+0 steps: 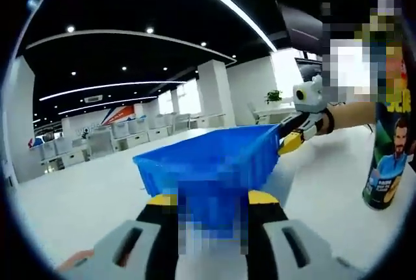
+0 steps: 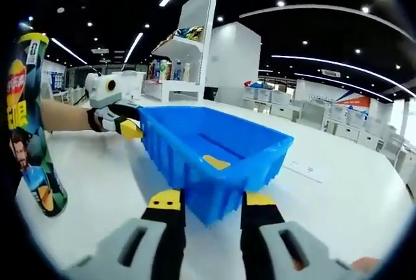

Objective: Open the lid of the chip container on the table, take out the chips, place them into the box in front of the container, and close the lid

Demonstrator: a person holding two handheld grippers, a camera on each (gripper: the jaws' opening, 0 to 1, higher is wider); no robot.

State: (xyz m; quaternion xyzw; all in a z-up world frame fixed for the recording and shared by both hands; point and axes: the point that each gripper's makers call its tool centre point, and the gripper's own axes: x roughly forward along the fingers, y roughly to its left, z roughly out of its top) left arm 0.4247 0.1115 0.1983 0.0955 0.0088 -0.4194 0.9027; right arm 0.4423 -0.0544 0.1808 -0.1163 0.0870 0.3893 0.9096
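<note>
The blue box (image 2: 214,156) sat on the white table (image 2: 338,189). It was hard plastic with ribbed walls and a thin rim. It looked light and stiff. Nothing showed inside it but a yellow jaw tip.

The left gripper (image 1: 211,200) pinched one corner of the box, one jaw inside the wall and one outside. The right gripper (image 2: 211,200) pinched the far corner the same way. In each view the other gripper's yellow tip sat on the rim across the box. So both were clamped on the box walls.

The can (image 2: 29,130) of chips stood upright on the table, just beside the box. It was a tall round tube, smooth and shiny, with a printed picture. Its top was cut off by the edge of the view, so I could not tell about the lid.

The can would likely be light and slippery. It could tip over easily. A hold around its middle would be best. The chips inside would break easily, so a soft touch would be needed.
</note>
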